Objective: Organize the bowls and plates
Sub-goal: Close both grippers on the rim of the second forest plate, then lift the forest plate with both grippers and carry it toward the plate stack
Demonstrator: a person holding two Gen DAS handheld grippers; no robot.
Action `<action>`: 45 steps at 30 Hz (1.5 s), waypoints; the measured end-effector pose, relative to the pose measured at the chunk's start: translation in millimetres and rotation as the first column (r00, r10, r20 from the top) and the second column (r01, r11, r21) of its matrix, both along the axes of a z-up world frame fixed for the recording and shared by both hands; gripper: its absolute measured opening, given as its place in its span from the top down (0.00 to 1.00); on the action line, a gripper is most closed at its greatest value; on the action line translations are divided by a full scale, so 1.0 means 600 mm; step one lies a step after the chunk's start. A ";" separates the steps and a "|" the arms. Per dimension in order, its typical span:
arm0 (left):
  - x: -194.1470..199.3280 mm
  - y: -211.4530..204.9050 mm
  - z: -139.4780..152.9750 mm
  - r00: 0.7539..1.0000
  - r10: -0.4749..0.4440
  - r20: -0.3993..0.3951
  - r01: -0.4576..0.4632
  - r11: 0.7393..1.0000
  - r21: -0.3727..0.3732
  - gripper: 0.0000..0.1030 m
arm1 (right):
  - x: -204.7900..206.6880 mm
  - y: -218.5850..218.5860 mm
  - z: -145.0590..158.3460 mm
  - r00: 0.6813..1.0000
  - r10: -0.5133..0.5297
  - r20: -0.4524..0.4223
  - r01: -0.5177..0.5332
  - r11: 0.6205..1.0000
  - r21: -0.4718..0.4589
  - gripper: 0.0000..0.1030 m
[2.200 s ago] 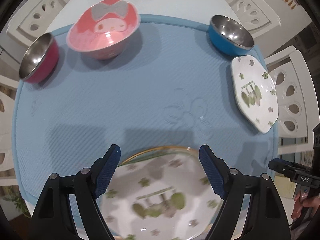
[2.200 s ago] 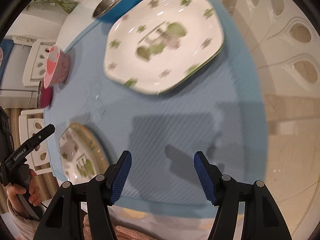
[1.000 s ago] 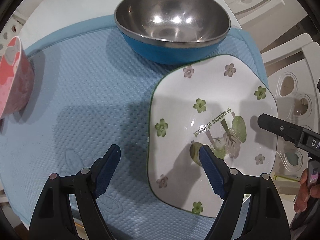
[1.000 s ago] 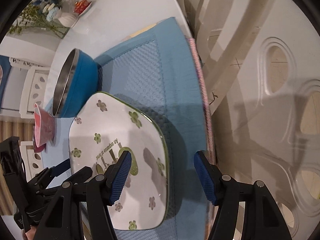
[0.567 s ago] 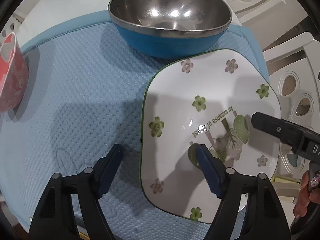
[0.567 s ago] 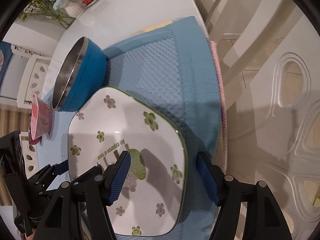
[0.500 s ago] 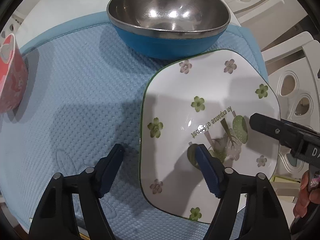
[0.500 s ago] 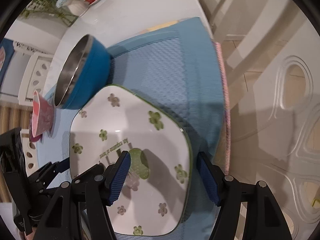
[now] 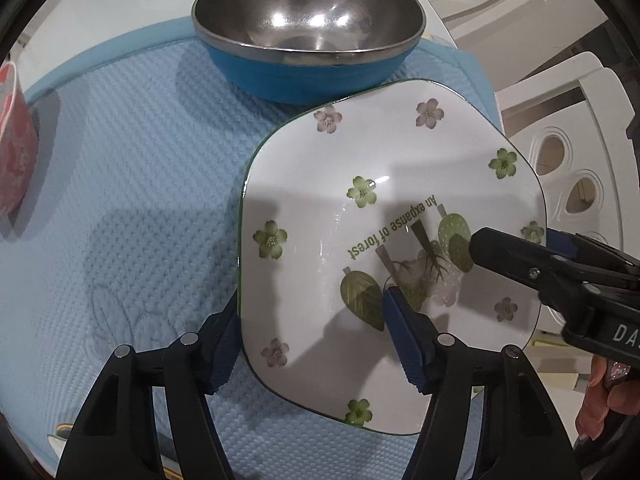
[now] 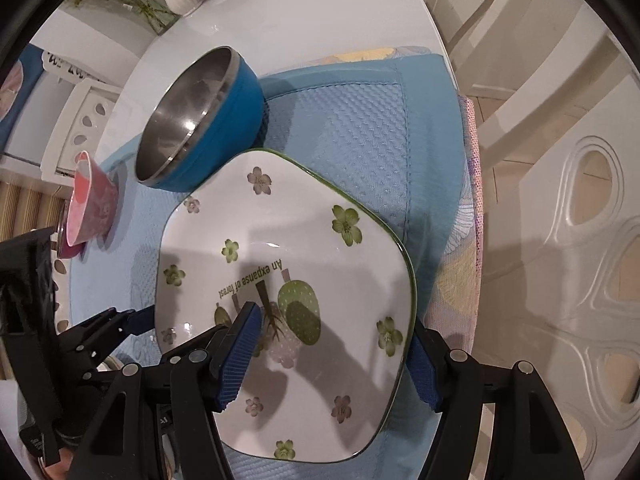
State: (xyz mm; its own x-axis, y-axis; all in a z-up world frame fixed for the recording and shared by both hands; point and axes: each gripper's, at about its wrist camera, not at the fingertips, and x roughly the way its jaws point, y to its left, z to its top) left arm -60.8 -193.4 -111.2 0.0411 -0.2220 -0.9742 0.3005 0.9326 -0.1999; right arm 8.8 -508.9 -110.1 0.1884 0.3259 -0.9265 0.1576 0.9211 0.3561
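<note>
Two grippers on one white square-ish ceramic plate with green flowers (image 9: 392, 216), which sits on the blue quilted mat (image 9: 120, 200), its far corner right by the blue steel-lined bowl (image 9: 308, 28). Our left gripper (image 9: 310, 340) straddles the left rim, jaws half-wide and closing, pads not clearly biting yet. Our right gripper (image 10: 332, 354) straddles the right rim, half-wide too, no squeeze we can see. The worry: glazed rims are slick, so an uneven lift could tip the plate or knock it into the bowl.
</note>
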 end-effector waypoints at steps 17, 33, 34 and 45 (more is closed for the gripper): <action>-0.006 0.020 0.006 1.000 0.020 0.000 -0.020 0.999 -0.048 0.40 | -0.036 -0.103 0.030 0.977 -0.198 0.075 0.188 0.974 0.130 0.48; 0.003 0.010 0.010 0.997 -0.029 0.072 0.034 0.997 -0.068 0.63 | 0.007 -0.046 -0.026 0.997 -0.053 0.057 0.050 0.997 0.054 0.62; 0.002 0.012 0.011 0.998 -0.018 0.064 0.024 0.996 -0.082 0.63 | 0.004 -0.047 -0.025 0.997 -0.050 0.060 0.046 0.997 0.066 0.62; 0.007 0.055 0.018 0.999 0.017 0.038 -0.015 0.997 -0.071 0.63 | -0.016 -0.035 -0.013 0.996 -0.089 0.029 0.084 0.988 0.129 0.62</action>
State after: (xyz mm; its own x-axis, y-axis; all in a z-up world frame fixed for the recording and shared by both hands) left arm -56.8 -160.2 -100.1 0.0826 -0.2896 -0.9536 0.2946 0.9212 -0.2542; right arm -0.8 -529.7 -118.1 0.2517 0.4220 -0.8710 0.2203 0.8513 0.4762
